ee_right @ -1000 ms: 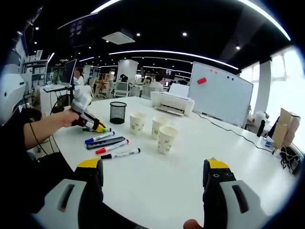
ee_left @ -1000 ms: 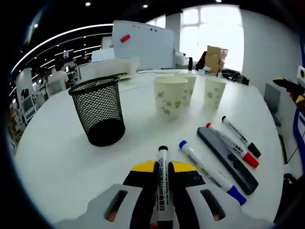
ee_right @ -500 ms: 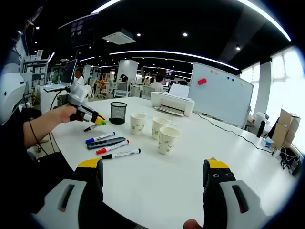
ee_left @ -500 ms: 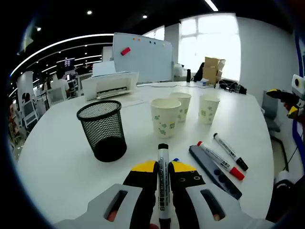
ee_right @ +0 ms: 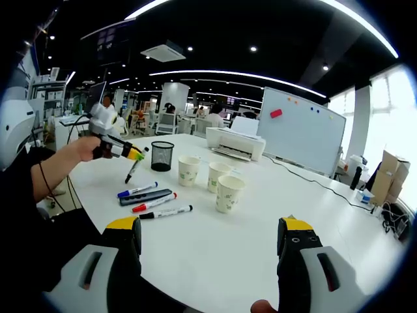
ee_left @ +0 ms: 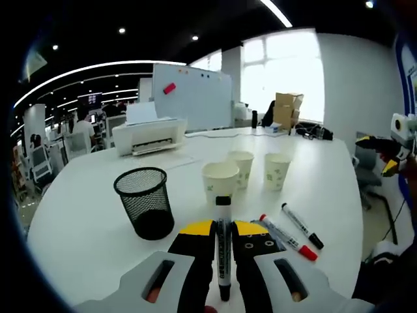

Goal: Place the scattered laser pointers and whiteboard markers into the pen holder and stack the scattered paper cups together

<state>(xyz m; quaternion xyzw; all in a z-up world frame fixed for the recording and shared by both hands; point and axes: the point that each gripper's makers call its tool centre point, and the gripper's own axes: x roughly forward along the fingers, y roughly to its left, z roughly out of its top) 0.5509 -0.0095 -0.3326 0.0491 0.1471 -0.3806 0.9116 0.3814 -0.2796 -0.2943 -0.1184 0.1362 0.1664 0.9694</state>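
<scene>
Lifted higher off the table (ee_left: 85,215) than a second ago, our left claw (ee_left: 222,229) is clamped on a black marker (ee_left: 223,244), above and beside the mesh holder (ee_left: 144,201). Three cups (ee_right: 221,179) stand separate; our right claw (ee_right: 208,238) hangs wide apart.

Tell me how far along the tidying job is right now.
Nothing looks finished. The left hand-held gripper holds a black whiteboard marker near the mesh pen holder. The blue marker, red marker, black marker and laser pointer lie on the table; three paper cups stand unstacked.
</scene>
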